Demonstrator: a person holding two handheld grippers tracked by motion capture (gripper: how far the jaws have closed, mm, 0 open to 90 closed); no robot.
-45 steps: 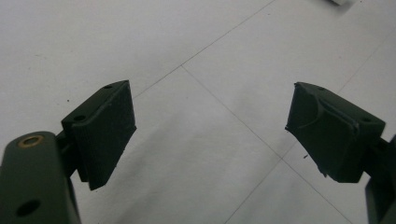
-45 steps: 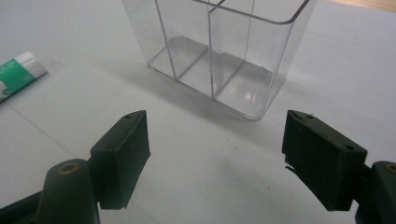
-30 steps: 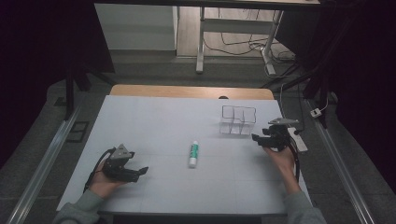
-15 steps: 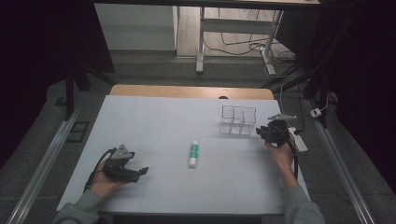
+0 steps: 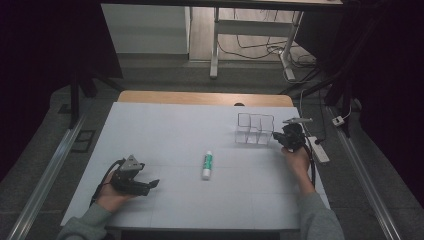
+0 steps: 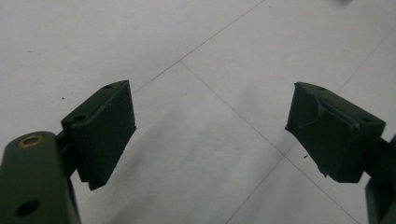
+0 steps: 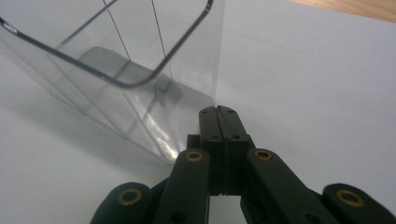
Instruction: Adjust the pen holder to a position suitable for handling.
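Observation:
A clear plastic organiser [image 5: 255,129] with several compartments stands at the right of the white table [image 5: 165,125]. My right gripper [image 5: 278,136] is at its right side. In the right gripper view the jaws have just been closing and the gripper [image 7: 217,112] is shut, pads together, tips right at the organiser's [image 7: 116,70] near corner. I cannot tell whether the thin wall is pinched between them. My left gripper [image 5: 151,184] rests low at the front left, open, with bare table between its pads [image 6: 102,133]. A white and green tube [image 5: 207,165] lies mid-table.
A wooden strip [image 5: 200,97] runs along the table's far edge. A white power strip [image 5: 318,149] with a cable lies off the right edge, close to my right hand. Metal rails flank the table, and desk legs stand beyond it.
My right gripper has moved left up to the organiser's side and its jaws have closed. The left hand and the tube have not moved.

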